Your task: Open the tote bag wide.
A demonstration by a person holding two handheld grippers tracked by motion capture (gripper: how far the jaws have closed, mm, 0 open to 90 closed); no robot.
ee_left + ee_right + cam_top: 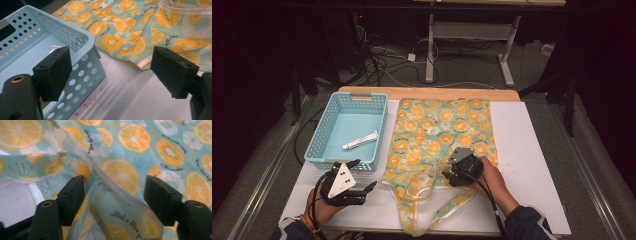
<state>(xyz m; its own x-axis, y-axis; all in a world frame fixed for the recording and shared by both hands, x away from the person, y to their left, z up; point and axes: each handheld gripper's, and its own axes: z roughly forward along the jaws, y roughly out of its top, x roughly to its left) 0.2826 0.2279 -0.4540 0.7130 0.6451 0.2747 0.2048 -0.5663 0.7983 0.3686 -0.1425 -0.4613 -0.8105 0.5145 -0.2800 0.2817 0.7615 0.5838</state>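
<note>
A light-blue garment (442,130) printed with orange slices lies flat on the white table cover, its straps trailing toward the front edge. My right gripper (451,176) is low over its lower part, open. In the right gripper view a raised fabric strap (120,207) stands loosely between the two pads of that gripper (115,197), and neither pad presses it. My left gripper (364,175) rests near the front left, beside the basket's near corner. Its jaws (112,72) are wide open with nothing between them.
A light-blue perforated basket (323,131) stands at the left with a white tube (360,141) lying in it. Its near corner (85,37) is close to my left jaw. Small red crumbs (90,101) dot the cover. Bare white cover (527,150) stretches to the right.
</note>
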